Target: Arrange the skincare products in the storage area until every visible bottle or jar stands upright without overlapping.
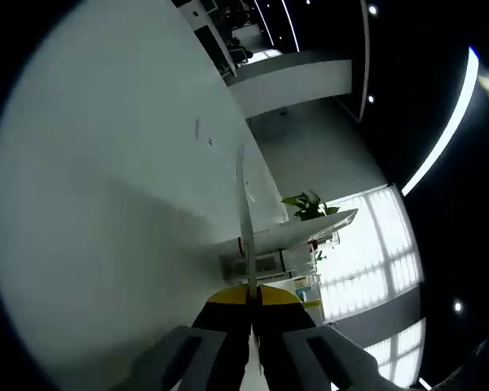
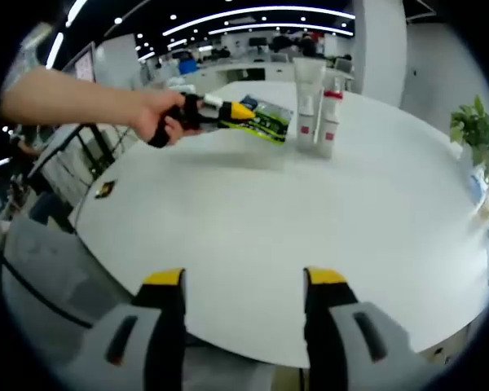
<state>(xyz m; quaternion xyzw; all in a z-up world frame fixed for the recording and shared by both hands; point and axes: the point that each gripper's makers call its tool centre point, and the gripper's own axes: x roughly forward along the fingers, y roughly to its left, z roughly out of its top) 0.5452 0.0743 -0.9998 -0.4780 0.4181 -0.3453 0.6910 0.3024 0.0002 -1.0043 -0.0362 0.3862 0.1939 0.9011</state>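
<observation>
Fingers of the right gripper (image 2: 244,285) stand spread apart with nothing between them, yellow tips up, hovering over the near edge of a round white table (image 2: 310,220). In the right gripper view, the skincare products stand at the far side of that table: a tall white tube (image 2: 308,98) upright, and touching its right side a slimmer white bottle (image 2: 331,114) with a red band, also upright. Just left of them a green and black packet (image 2: 269,120) lies flat on the table top. A small dark tag (image 2: 104,190) lies near the table's left edge, well apart from the products.

The left gripper (image 2: 228,110) enters that view from the left, held in a person's hand (image 2: 159,118), its yellow-tipped fingers reaching to the near edge of the packet; whether they touch it cannot be told.

In the left gripper view, the fingers of the left gripper (image 1: 251,305) are pressed together, pinching the edge of a thin flat sheet (image 1: 244,220) seen edge-on; what it is cannot be told from this view. Beyond lie the white table surface (image 1: 106,204), rolled steeply in the view, a green plant (image 1: 310,205) and bright windows (image 1: 375,244).
</observation>
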